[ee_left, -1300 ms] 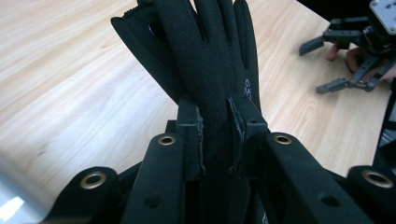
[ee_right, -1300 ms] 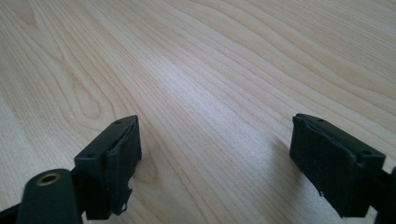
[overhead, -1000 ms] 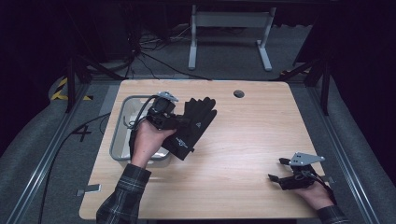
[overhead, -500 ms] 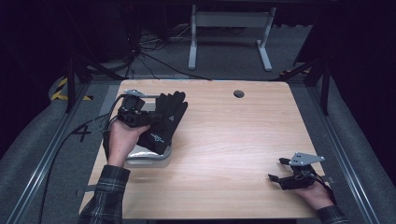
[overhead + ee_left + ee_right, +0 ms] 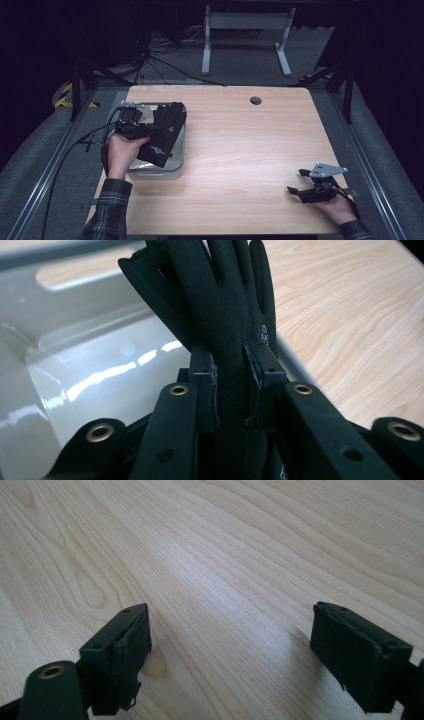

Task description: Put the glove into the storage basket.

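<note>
Left tongs (image 5: 150, 131) clamped on a black glove (image 5: 165, 132), pads pinching the fabric near its middle; the left gripper view shows the glove (image 5: 220, 315) squeezed between both pads, fingers pointing away. The glove hangs over a metal tray (image 5: 177, 167) at the bench's (image 5: 250, 150) left edge, part of it draped across the tray's right rim, cuff end low toward the near side. Tray inside (image 5: 90, 355) looks bare and shiny.

Right tongs (image 5: 300, 192) rest near the bench's near right corner, jaws wide apart, nothing between them, bare wood (image 5: 225, 580) under them.

Step in hand, as I read it: carrying the glove to the tray, about to drop it in. Next move likely calls for lowering until the whole glove sits inside the walls, shifting left so no part hangs over the rim, then opening. Right tongs idle, not needed.
</note>
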`<state>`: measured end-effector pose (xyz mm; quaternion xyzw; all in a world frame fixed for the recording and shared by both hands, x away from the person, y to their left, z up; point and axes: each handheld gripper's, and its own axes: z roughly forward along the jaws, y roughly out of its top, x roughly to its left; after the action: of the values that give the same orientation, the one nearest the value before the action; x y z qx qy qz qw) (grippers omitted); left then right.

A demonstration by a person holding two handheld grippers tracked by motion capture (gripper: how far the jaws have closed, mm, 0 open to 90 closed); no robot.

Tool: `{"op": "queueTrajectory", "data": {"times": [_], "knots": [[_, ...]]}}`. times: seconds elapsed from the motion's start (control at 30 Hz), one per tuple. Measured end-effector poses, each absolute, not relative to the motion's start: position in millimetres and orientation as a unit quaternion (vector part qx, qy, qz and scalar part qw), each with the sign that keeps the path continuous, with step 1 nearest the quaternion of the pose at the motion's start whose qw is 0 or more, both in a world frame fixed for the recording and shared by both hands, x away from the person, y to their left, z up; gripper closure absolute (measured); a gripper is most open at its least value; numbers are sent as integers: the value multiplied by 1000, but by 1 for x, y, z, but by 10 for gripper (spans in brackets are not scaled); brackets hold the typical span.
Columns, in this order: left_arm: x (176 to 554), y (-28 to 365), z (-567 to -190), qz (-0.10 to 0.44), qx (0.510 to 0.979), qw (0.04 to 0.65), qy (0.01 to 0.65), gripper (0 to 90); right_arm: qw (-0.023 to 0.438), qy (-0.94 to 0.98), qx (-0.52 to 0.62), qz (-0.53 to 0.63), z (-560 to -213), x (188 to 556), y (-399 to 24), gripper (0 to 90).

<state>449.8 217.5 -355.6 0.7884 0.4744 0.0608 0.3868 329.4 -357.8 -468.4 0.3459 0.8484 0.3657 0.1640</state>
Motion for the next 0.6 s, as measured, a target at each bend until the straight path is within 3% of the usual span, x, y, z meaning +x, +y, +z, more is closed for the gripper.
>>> {"op": "queueTrajectory", "data": {"times": [0.6], "knots": [[471, 213, -394, 47, 799, 337, 496, 756, 164, 848, 346, 366, -468, 329, -358, 173]]}}
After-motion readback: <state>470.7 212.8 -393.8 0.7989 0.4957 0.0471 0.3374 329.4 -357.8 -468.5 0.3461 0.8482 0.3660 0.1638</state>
